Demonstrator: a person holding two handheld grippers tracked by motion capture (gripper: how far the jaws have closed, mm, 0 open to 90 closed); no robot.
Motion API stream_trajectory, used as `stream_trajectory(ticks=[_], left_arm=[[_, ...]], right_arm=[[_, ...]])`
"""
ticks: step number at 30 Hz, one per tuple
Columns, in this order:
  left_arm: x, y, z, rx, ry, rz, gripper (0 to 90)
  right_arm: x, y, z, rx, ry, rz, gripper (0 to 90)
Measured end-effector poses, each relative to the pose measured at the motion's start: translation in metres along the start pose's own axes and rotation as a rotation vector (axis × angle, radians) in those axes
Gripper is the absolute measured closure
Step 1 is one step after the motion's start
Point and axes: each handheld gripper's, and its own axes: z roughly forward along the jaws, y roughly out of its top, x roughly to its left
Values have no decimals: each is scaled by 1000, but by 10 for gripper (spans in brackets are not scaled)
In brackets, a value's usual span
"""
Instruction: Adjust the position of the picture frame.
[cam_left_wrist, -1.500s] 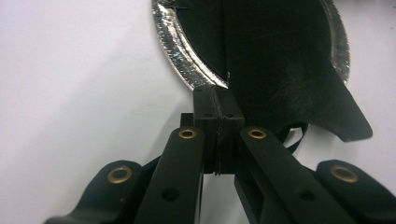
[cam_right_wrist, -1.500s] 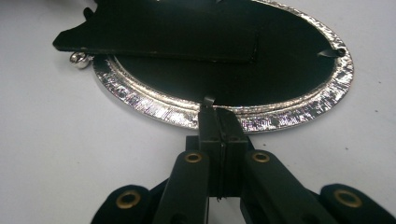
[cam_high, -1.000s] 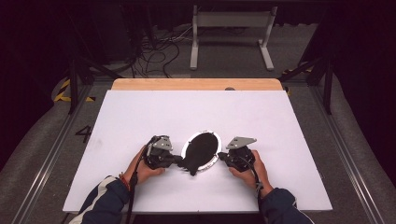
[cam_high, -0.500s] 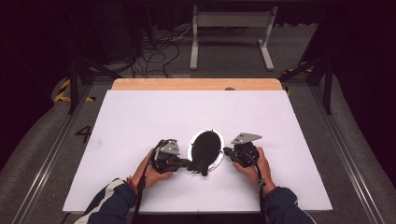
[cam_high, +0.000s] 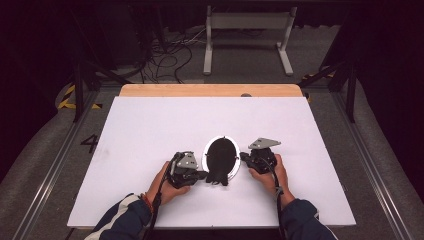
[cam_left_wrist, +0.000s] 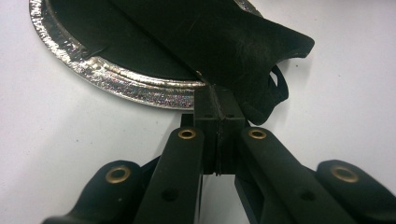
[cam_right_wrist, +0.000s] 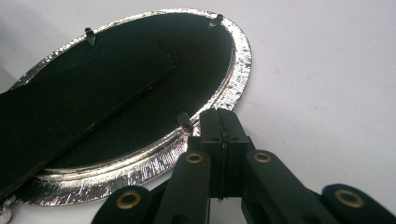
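Note:
An oval picture frame (cam_high: 220, 152) lies face down on the white table (cam_high: 150, 130), its silver rim (cam_left_wrist: 130, 86) around a black back. A black fold-out stand (cam_left_wrist: 210, 37) is hinged on that back and juts past the near rim. My left gripper (cam_high: 204, 175) is shut, and its tips (cam_left_wrist: 219, 100) sit at the rim under the stand's foot, with nothing seen between the jaws. My right gripper (cam_high: 242, 157) is shut too; its tips (cam_right_wrist: 219, 116) rest against the rim (cam_right_wrist: 233, 70) beside a small turn clip (cam_right_wrist: 184, 122).
A wooden strip (cam_high: 210, 90) edges the far side of the table. Beyond it stand a grey metal frame (cam_high: 247, 30) and loose cables (cam_high: 170, 55) on the floor. A person's two sleeved forearms come in from the near edge.
My left gripper has slid right and a little nearer, up to the frame's near rim. The right gripper has stayed at the rim's right side.

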Motion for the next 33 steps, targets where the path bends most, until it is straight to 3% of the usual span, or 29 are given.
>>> stream_trajectory(ticks=[6, 9, 23, 27, 33], left_arm=[[-1, 0, 0, 1, 3, 4, 899], [-1, 0, 0, 2, 5, 1, 899], [0, 0, 0, 3, 2, 11, 899], [0, 1, 0, 2, 0, 26, 897], [2, 0, 0, -5, -19, 0, 878]], right_arm=[[-3, 6, 7, 1, 7, 44, 900], [-3, 7, 9, -2, 2, 40, 900], [1, 9, 11, -2, -35, -22, 900], [1, 9, 9, 12, -38, -59, 839], [2, 7, 4, 27, -8, -68, 811]])
